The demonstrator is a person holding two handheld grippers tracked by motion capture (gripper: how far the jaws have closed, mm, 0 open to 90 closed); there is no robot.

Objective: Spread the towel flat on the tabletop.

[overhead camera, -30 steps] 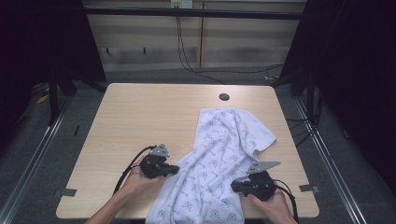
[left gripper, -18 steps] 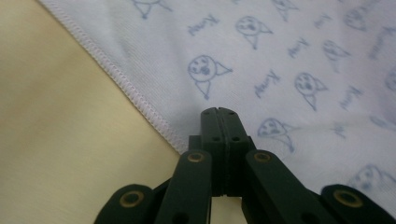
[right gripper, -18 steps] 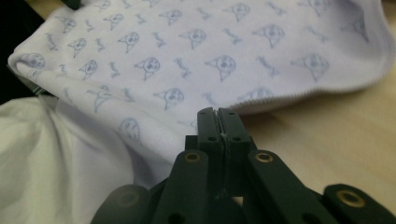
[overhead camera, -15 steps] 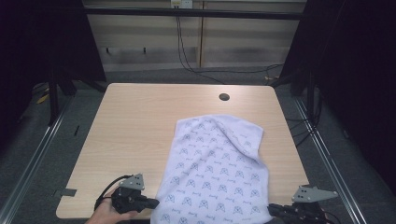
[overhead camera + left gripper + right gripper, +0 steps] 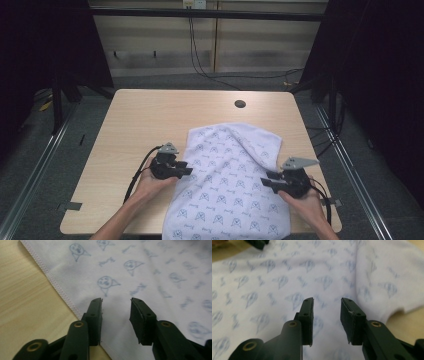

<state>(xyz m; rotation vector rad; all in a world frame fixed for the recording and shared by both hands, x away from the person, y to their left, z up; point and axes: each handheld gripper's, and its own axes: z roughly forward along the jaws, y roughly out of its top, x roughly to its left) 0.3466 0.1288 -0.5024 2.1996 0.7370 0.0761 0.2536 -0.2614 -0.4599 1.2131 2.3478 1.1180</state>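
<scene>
On table (image 5: 150,120), near front edge: patterned cloth (image 5: 227,190), hanging over front edge. Left gripper (image 5: 116,305) jaws apart, empty, over stitched hem (image 5: 53,282). Right gripper (image 5: 327,304) jaws apart, empty, beside folded-over flap (image 5: 384,282). Advice: lower, pinch single layer at each side edge, close evenly.

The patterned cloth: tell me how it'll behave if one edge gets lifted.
The patterned cloth would probably sag and drape, not hold shape: it lies in soft folds, one part doubled over at its far right. It looks thin and light, so it may slide on the smooth table. The stitched hem likely gives the jaws a firmer bite.
</scene>
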